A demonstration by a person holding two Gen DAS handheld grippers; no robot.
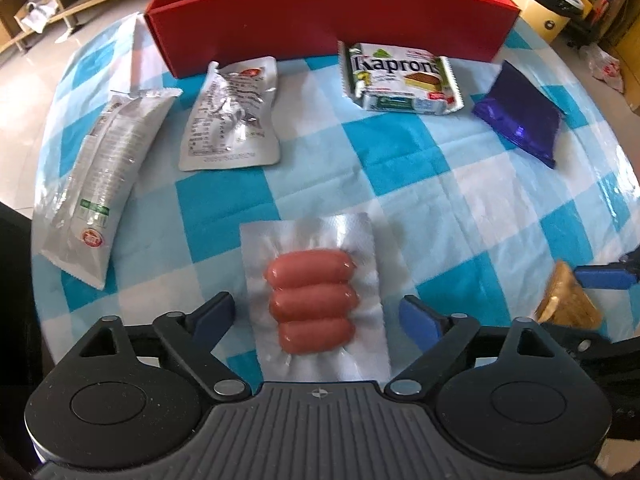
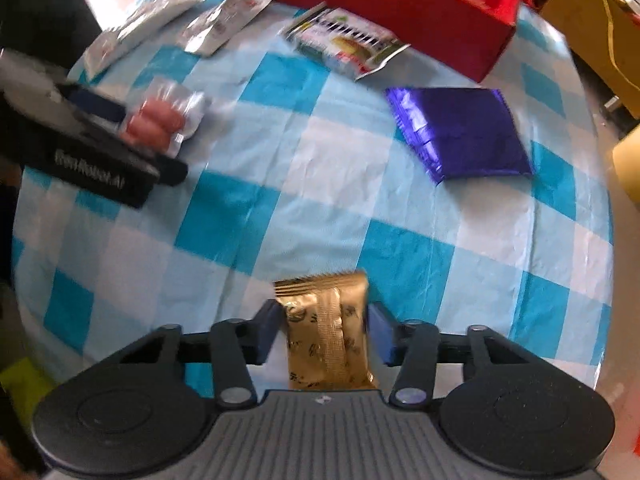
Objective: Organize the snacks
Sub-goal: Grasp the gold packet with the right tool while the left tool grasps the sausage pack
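A vacuum pack of three pink sausages (image 1: pixel 314 296) lies on the blue-and-white checked tablecloth (image 1: pixel 460 200) between the wide-open fingers of my left gripper (image 1: pixel 320 316); the pack also shows in the right wrist view (image 2: pixel 160 120) at that gripper's tip. My right gripper (image 2: pixel 326 334) has its fingers closed against the sides of a gold snack packet (image 2: pixel 326 336), which stands between them over the cloth. That packet (image 1: pixel 568 300) shows at the right edge of the left wrist view. A red box (image 1: pixel 332 20) holding snacks stands at the far side.
On the cloth lie a long silver pouch (image 1: pixel 100 176), a crumpled silver pouch (image 1: pixel 232 116), a green-and-white Kaprons wafer pack (image 1: pixel 400 76) and a purple packet (image 1: pixel 520 116). The table edge curves round on both sides. Shelves and a yellow bin (image 1: pixel 544 4) stand beyond.
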